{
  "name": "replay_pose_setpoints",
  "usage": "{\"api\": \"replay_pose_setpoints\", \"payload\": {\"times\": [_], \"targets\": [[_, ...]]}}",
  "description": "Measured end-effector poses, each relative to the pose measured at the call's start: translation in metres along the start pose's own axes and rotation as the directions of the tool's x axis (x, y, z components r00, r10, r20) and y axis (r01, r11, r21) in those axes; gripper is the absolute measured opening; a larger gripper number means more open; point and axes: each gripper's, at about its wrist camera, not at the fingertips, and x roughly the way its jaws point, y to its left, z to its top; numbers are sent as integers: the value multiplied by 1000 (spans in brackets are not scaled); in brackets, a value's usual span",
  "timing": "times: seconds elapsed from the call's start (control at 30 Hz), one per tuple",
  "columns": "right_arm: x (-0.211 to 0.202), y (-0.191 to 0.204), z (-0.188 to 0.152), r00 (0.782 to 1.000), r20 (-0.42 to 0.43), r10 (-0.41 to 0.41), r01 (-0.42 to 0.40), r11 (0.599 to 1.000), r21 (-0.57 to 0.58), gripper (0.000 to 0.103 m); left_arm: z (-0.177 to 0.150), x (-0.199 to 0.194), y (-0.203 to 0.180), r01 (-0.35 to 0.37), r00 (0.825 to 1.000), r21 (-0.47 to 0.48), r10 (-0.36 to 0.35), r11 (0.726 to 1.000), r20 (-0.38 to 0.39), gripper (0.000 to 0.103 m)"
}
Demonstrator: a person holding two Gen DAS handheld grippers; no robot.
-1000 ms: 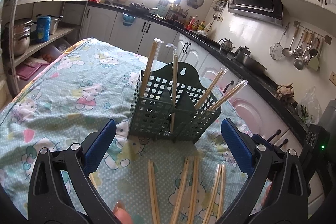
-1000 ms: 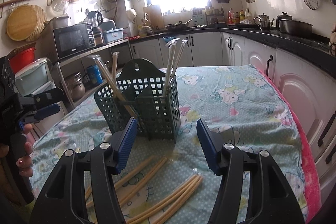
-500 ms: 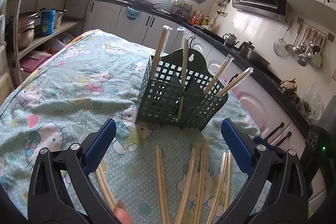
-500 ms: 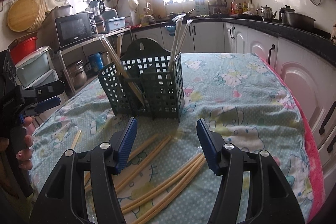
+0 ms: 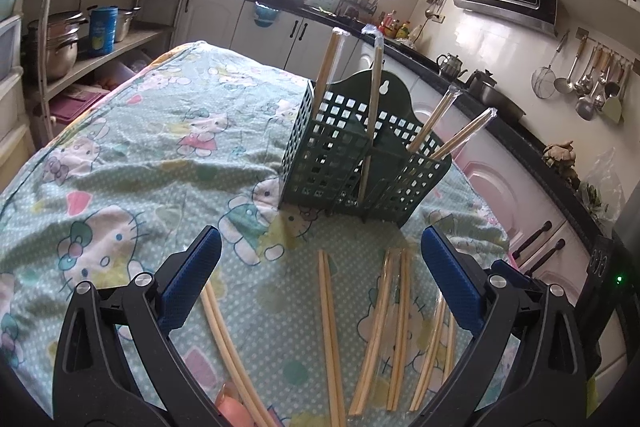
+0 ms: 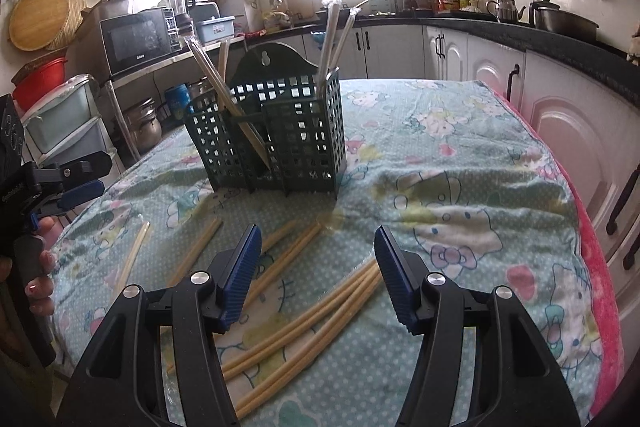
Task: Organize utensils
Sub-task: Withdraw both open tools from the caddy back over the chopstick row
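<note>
A dark green lattice utensil holder (image 5: pixel 352 155) stands on the Hello Kitty tablecloth (image 5: pixel 140 155) with several wrapped chopstick pairs upright in it; it also shows in the right wrist view (image 6: pixel 272 143). Several loose chopstick pairs (image 5: pixel 332 331) lie flat on the cloth in front of it, also seen in the right wrist view (image 6: pixel 304 315). My left gripper (image 5: pixel 318 279) is open and empty above the loose chopsticks. My right gripper (image 6: pixel 318 271) is open and empty above another bundle. The left gripper also shows in the right wrist view (image 6: pixel 68 183).
The table's right edge borders white cabinets (image 6: pixel 560 115) with a pink cloth hem (image 6: pixel 600 267). A shelf with pots (image 5: pixel 60 39) and a microwave (image 6: pixel 138 41) stands to the left. Hanging ladles (image 5: pixel 588 83) are on the far wall.
Both grippers have drawn back from the holder and tilted down, so more loose chopsticks on the cloth are in view. Both stayed open.
</note>
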Motion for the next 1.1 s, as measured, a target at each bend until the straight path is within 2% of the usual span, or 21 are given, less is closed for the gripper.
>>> {"api": "replay_pose_setpoints", "payload": {"times": [0.43, 0.93, 1.1], "targets": [[9, -9, -10, 998, -58, -17, 19, 999, 34, 57, -17, 1, 17, -50, 998, -26, 49, 998, -50, 91], [22, -12, -11, 994, -112, -19, 25, 998, 52, 57, -36, 10, 45, -110, 987, -72, 100, 991, -129, 91], [33, -15, -10, 988, -151, -41, 52, 996, 66, 57, -40, 19, 48, -114, 983, -74, 102, 991, -152, 66]]}}
